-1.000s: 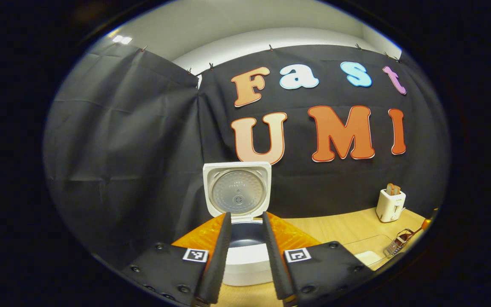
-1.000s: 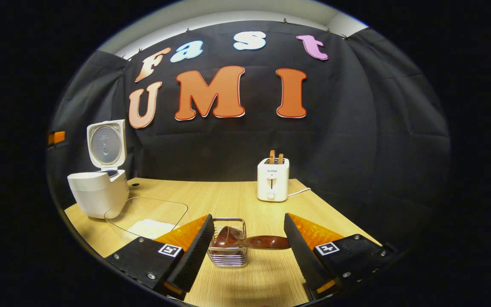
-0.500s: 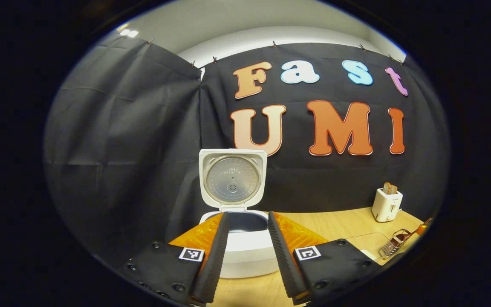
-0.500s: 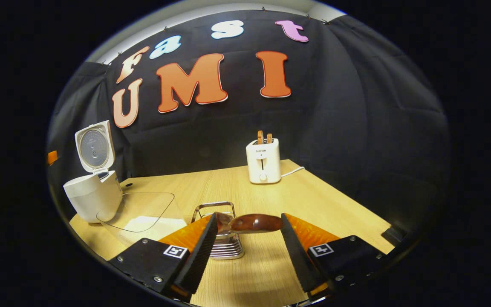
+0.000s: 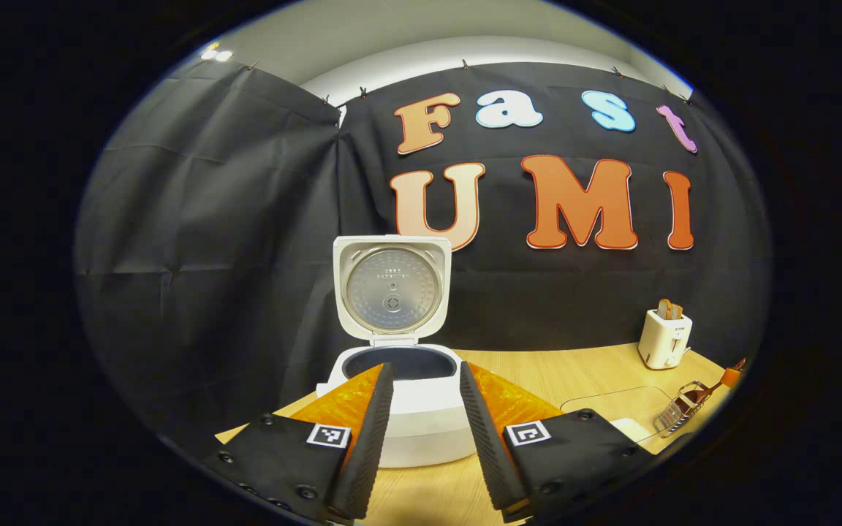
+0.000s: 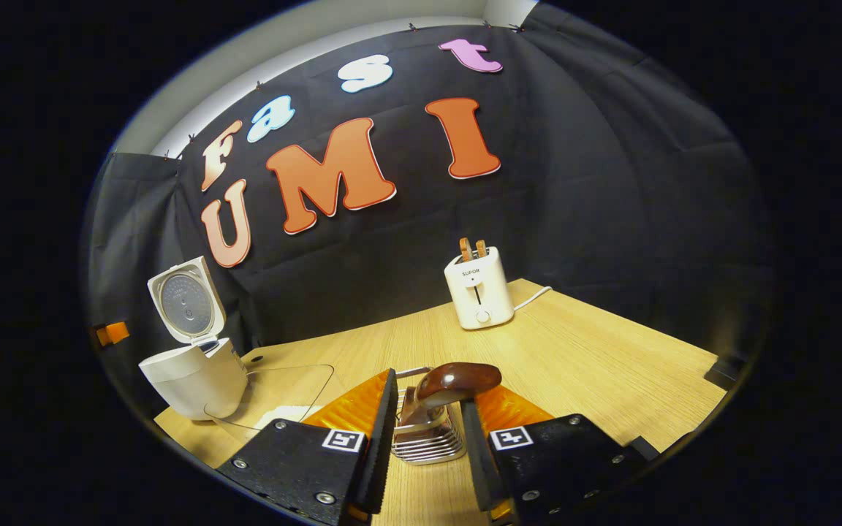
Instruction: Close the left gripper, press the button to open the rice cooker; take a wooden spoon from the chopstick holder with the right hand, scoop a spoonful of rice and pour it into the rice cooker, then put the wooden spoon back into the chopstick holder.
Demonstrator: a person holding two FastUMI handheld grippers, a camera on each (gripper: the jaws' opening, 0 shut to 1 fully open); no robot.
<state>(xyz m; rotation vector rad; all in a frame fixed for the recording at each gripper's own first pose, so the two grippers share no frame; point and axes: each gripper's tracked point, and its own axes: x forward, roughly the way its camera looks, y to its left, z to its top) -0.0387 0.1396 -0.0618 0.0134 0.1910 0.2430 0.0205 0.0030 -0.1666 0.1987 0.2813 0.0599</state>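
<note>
Rice cooker point(image 5: 406, 394), lid raised, centre frame on worktop point(image 6: 574, 358); left gripper point(image 5: 425, 431) jaws parted, empty.
Right gripper point(image 6: 425, 446) jaws flank wooden spoon point(image 6: 454, 380) in chopstick holder point(image 6: 425, 438), lower centre; grip unclear.

My right gripper point(image 6: 425, 446) hides the lower part of the wooden spoon point(image 6: 457, 380), so I can't tell if it squeezes it. My left gripper point(image 5: 425, 431) covers the rice cooker's point(image 5: 425, 420) front. The chopstick holder point(image 5: 677, 413) looks tiny.
</note>
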